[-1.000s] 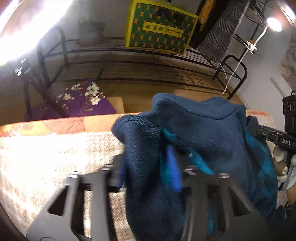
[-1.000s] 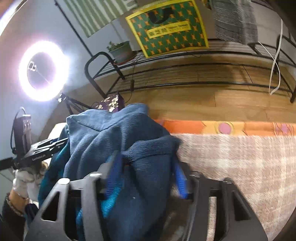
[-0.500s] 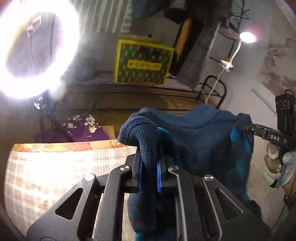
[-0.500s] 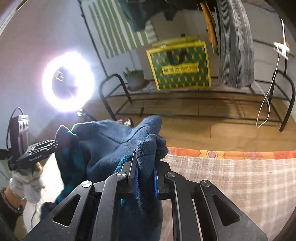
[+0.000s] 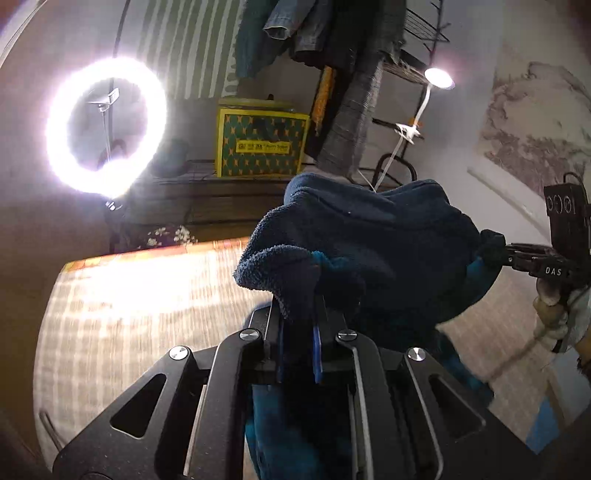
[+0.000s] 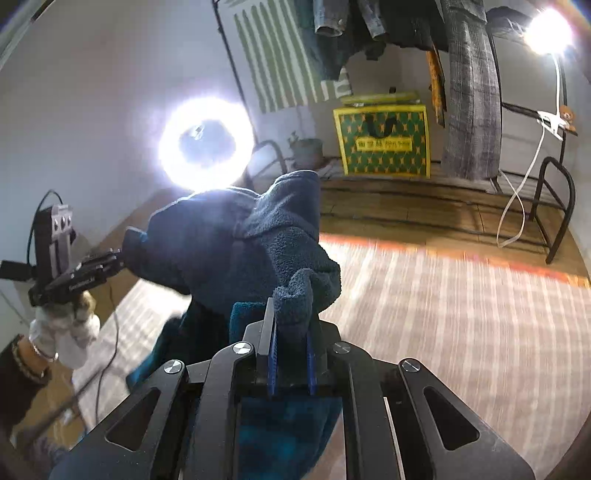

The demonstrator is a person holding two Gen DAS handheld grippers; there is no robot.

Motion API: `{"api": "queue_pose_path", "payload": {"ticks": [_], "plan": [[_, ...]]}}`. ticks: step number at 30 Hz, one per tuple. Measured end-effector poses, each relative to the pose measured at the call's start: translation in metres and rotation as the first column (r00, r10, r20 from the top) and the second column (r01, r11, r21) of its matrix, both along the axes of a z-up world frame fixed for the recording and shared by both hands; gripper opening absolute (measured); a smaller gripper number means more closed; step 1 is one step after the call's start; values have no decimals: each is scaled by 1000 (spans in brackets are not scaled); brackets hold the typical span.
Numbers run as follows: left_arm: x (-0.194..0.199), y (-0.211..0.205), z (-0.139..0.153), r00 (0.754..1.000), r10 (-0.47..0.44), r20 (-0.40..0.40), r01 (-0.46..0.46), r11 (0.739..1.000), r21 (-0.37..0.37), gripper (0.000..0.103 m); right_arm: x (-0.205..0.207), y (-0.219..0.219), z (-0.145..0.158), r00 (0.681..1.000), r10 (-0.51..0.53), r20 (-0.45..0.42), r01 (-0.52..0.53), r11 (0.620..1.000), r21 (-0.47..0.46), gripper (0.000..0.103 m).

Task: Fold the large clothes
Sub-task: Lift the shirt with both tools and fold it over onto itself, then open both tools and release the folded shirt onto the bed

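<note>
A dark blue fleece garment (image 5: 369,251) with a teal lining hangs in the air between my two grippers, above a checked beige blanket (image 5: 140,306). My left gripper (image 5: 298,332) is shut on one bunched edge of the fleece. At the right of that view the other gripper (image 5: 517,258) pinches the far edge, held by a gloved hand (image 5: 554,306). In the right wrist view my right gripper (image 6: 291,328) is shut on a fold of the same garment (image 6: 258,240). The left gripper (image 6: 88,275) shows at far left, gripping the opposite edge.
A bright ring light (image 5: 105,125) on a stand glares at the left. A yellow and green bag (image 6: 382,142) sits on a black metal rack (image 6: 554,206) with hanging clothes (image 6: 469,88) and a clip lamp (image 6: 548,31). The blanket (image 6: 461,317) spreads below.
Both grippers have closed on the fleece and lifted it up off the blanket. The views have tilted up, so the ring light, wall and hanging clothes now show.
</note>
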State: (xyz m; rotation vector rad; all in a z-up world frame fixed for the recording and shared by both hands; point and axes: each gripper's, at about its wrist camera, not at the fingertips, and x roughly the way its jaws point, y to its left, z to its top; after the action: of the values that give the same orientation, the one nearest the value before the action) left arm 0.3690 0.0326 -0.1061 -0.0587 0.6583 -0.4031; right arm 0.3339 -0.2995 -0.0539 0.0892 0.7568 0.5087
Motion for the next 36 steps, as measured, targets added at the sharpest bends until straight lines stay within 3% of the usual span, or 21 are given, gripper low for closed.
{"api": "queue_pose_path", "payload": {"ticks": [6,14,18,21,27,28,30,33,34,36], "plan": [[-56,-1,-42,996,-18,-82,22,998,55,9,-57,12,-31,996,31,-80,-35,998,-46,10],[-100,-13,-87,988,-28,-152,52,986,159,11,-81,31,-61,988,44,-150,-70,983,-172,11],[-118,-12,-80,989,-24,-143,49,985,168,12,-91,28,-53,989,8,-146,-33,985,-168,16],[-133,-4,-65,992,-30,-123,51,985,167,14,-107,19,-29,995,-2,-102,-13,988,-153,16],[-186,48,-20,998,-6,-67,9,999,42,14,-176,-3,33,999,-22,47,25,998,-63,19],[-196,58,-11,998,6,-55,-4,1000,25,14,-193,-9,46,997,-30,76,32,999,-32,21],[-215,76,7,999,24,-45,-24,1000,-12,18,-222,-17,66,991,-40,127,37,999,24,37],[-225,93,25,997,58,-52,-63,994,-90,38,-256,-26,87,983,-64,173,47,994,98,44],[-222,97,27,996,63,-66,-70,991,-114,51,-261,-25,90,983,-73,171,54,993,109,44],[-211,99,27,992,71,-104,-87,984,-157,55,-262,-21,89,986,-72,153,51,989,138,46]]}}
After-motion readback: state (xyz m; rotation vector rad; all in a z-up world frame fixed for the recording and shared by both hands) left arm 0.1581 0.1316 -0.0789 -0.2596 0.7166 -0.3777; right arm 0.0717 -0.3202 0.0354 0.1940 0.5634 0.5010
